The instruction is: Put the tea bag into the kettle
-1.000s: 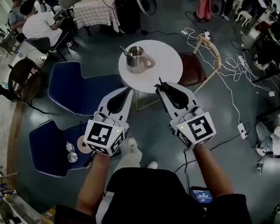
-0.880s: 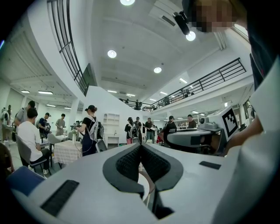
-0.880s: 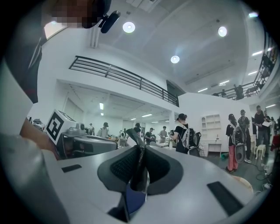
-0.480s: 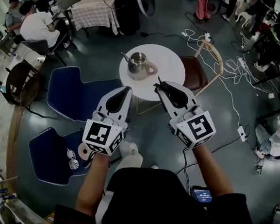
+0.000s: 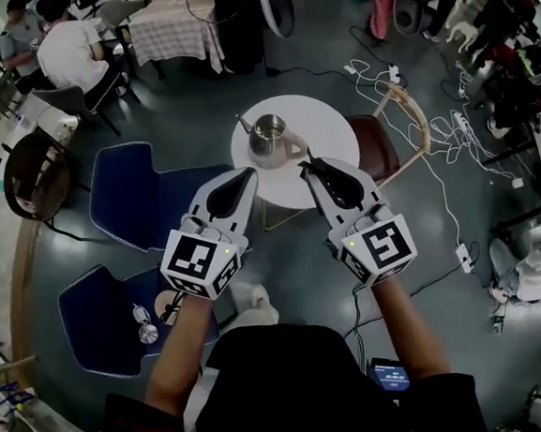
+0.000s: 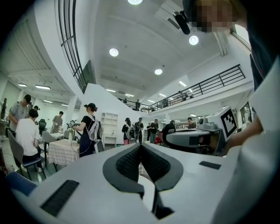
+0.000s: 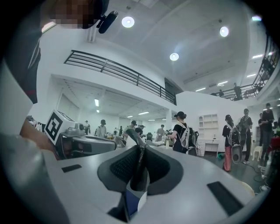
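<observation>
A metal kettle (image 5: pixel 268 137) with its lid off stands on the left half of a round white table (image 5: pixel 324 126). Both grippers hover side by side just short of the table's near edge. My right gripper (image 5: pixel 309 164) is shut on a dark tea bag (image 7: pixel 140 168), whose blue and white tag (image 7: pixel 133 199) hangs below the pads; a thin end sticks out past the tips. My left gripper (image 5: pixel 248 172) is shut, pads (image 6: pixel 131 162) pressed together with nothing between them. Each gripper view shows the other gripper beside it and the room beyond, not the kettle.
Two blue chairs (image 5: pixel 146 188) (image 5: pixel 95 310) stand left of the table, a brown wooden chair (image 5: pixel 381 139) to its right. White cables (image 5: pixel 451 129) and a power strip lie on the dark floor at right. People sit and stand at tables further back.
The table and kettle have slid down the head view towards the gripper tips. Both grippers keep the same pose, the tea bag still held in the right one.
</observation>
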Motion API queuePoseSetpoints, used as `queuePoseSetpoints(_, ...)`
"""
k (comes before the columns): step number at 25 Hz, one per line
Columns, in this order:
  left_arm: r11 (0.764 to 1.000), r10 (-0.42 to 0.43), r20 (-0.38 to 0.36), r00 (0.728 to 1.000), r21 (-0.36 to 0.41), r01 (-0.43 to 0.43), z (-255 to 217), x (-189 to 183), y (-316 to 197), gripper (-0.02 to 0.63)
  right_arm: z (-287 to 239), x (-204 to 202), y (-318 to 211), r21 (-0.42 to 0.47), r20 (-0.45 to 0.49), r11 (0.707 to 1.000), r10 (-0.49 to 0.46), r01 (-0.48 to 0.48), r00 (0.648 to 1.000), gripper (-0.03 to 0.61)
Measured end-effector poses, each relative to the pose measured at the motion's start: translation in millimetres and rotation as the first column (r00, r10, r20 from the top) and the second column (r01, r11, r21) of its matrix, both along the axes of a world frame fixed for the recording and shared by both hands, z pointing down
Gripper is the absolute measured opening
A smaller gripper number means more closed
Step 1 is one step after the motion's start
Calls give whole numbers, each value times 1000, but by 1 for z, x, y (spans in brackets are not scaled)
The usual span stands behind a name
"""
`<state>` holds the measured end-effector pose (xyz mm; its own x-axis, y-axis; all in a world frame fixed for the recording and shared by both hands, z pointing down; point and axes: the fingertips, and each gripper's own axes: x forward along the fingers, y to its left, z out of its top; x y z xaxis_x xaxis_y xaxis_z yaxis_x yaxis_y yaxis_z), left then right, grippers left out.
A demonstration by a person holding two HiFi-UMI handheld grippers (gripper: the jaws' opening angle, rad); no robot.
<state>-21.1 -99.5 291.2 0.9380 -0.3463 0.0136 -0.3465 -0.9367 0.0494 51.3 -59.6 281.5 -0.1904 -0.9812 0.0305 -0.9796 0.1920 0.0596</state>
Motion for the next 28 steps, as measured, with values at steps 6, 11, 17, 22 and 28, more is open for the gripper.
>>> queuePoseSetpoints(6, 999, 27, -7, 1000, -25, -28, 6, -11, -31, 14, 3, -12, -34, -16, -9, 1000, 23, -23, 1000, 54)
queuePoseSetpoints(11, 998, 31, -2, 1000, -52, -32, 13, -27, -59, 15, 5, -26, -63, -27, -2, 999, 44, -44, 999, 55)
queuePoseSetpoints(17, 997, 33, -10, 999, -65, -33, 18, -30, -73, 14, 11, -34, -77, -41, -17, 999, 28, -29, 999, 54)
queuePoseSetpoints(22, 997, 26, -3, 1000, -76, -26, 22, -22, -79, 15, 13, -23, -86, -48, -16, 999, 23, -24, 1000, 55)
queuePoseSetpoints(28, 997, -9, 11, 1000, -77, 10, 30, -6, -95, 15, 21, 1, -105, -47, -2, 999, 4, -4, 1000, 55)
